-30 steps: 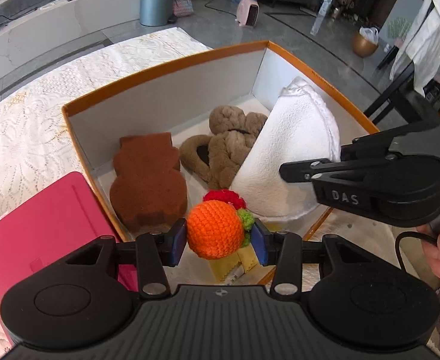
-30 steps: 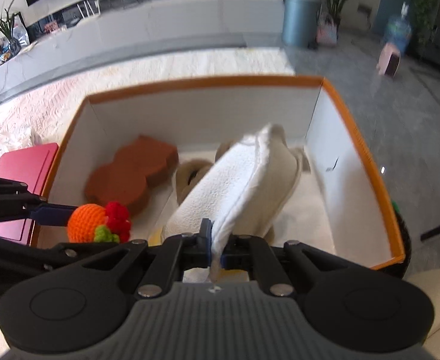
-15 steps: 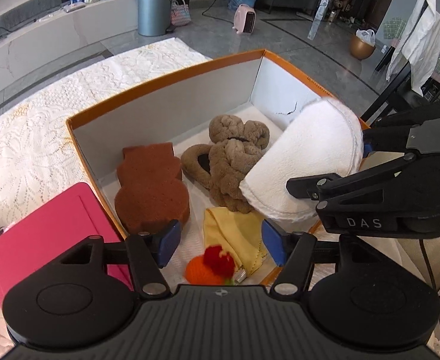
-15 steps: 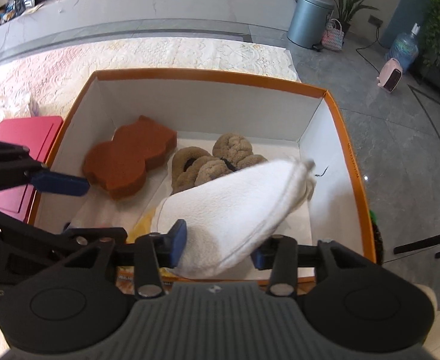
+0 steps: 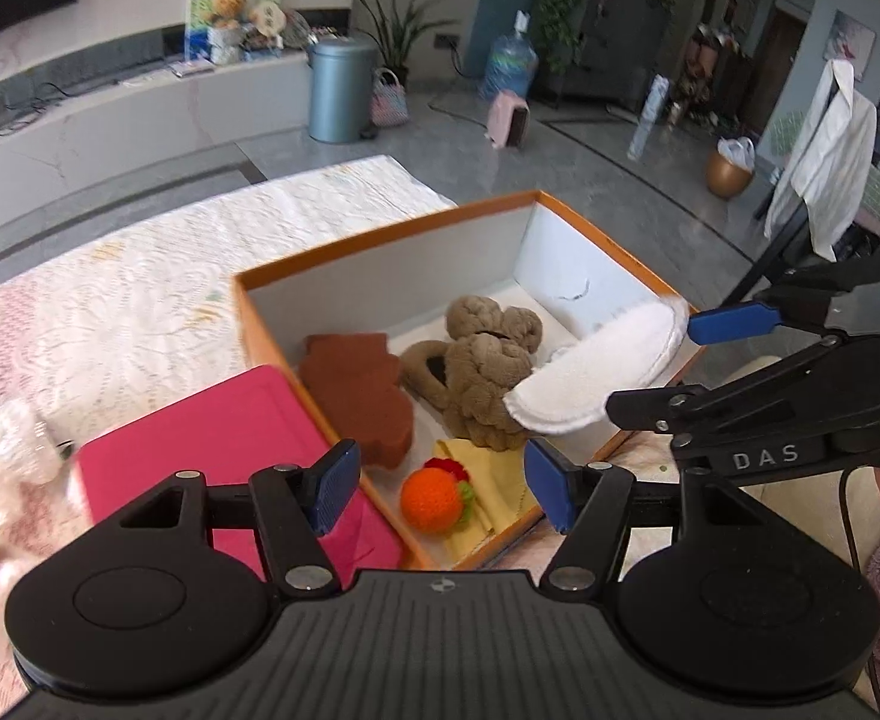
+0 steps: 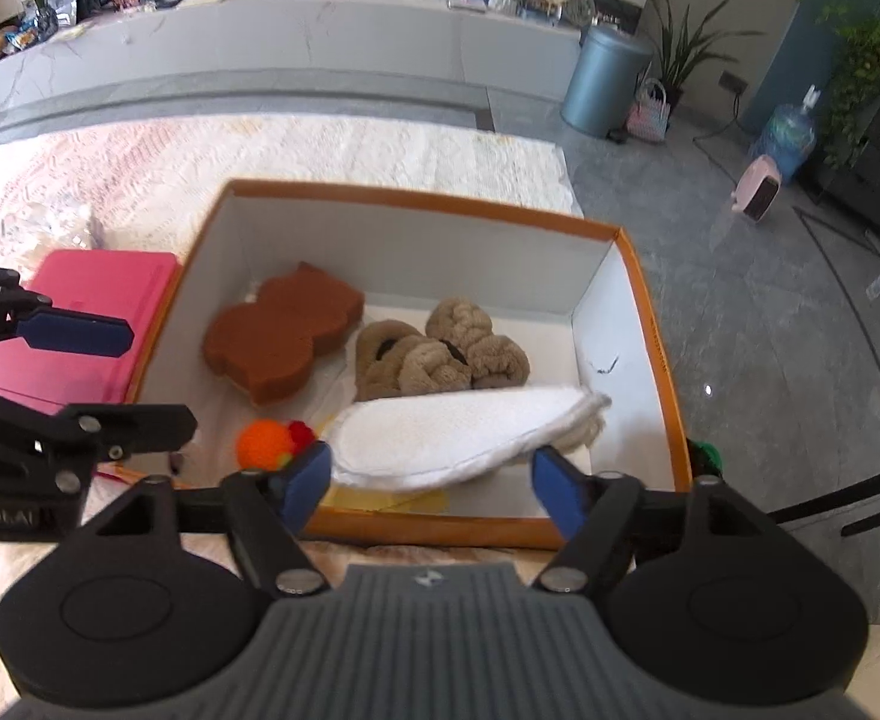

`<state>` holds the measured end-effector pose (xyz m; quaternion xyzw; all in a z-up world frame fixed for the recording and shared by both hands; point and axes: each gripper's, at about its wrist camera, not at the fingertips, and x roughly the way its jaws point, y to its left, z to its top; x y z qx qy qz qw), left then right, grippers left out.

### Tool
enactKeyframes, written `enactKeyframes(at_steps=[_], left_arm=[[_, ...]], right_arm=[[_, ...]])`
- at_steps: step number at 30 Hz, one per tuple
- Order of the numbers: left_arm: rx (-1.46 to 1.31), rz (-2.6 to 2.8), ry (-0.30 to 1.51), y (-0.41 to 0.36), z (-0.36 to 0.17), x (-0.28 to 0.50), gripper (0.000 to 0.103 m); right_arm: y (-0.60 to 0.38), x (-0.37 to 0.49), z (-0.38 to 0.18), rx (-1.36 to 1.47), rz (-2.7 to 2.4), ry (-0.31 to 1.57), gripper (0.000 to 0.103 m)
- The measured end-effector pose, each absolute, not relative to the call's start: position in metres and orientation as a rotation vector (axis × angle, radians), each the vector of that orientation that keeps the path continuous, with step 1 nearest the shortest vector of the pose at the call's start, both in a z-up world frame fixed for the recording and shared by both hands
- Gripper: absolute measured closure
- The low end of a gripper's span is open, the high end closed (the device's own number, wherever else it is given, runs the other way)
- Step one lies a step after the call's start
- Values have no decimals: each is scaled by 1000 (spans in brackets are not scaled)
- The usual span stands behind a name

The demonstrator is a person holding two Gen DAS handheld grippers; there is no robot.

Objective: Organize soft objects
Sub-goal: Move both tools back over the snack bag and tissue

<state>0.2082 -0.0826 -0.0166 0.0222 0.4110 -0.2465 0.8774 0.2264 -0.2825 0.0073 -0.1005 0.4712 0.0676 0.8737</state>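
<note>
An orange-rimmed white box (image 5: 380, 240) (image 6: 416, 198) holds a brown sponge (image 5: 359, 396) (image 6: 278, 339), tan fluffy slippers (image 5: 476, 360) (image 6: 440, 354), a yellow cloth (image 5: 488, 486), an orange crocheted ball (image 5: 434, 499) (image 6: 265, 446) and a folded white towel (image 5: 596, 378) (image 6: 458, 441). The towel lies across the box's near right part, leaning over the slippers. My left gripper (image 5: 443, 489) is open and empty above the near edge. My right gripper (image 6: 431, 486) is open and empty just before the towel.
A pink flat case (image 5: 224, 456) (image 6: 86, 312) lies left of the box on the lace tablecloth (image 5: 140, 300). Crumpled clear plastic (image 5: 2, 456) lies further left. The table edge and grey floor are right of the box.
Both grippers let go and drew back and up. The orange ball dropped onto the yellow cloth in the box. The white towel fell from upright to lying in the box.
</note>
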Motion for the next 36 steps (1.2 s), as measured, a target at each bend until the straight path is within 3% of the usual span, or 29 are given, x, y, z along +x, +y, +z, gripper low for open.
enactKeyframes(at_steps=[20, 31, 36], left_arm=[[1, -248, 657, 18, -21, 119, 30], [-56, -84, 685, 89, -44, 87, 32], [-95, -41, 706, 117, -52, 82, 32]], right_arm=[[-174, 119, 7, -108, 218, 585, 26], [-102, 99, -15, -80, 305, 589, 26], [-74, 98, -27, -115, 356, 598, 32]])
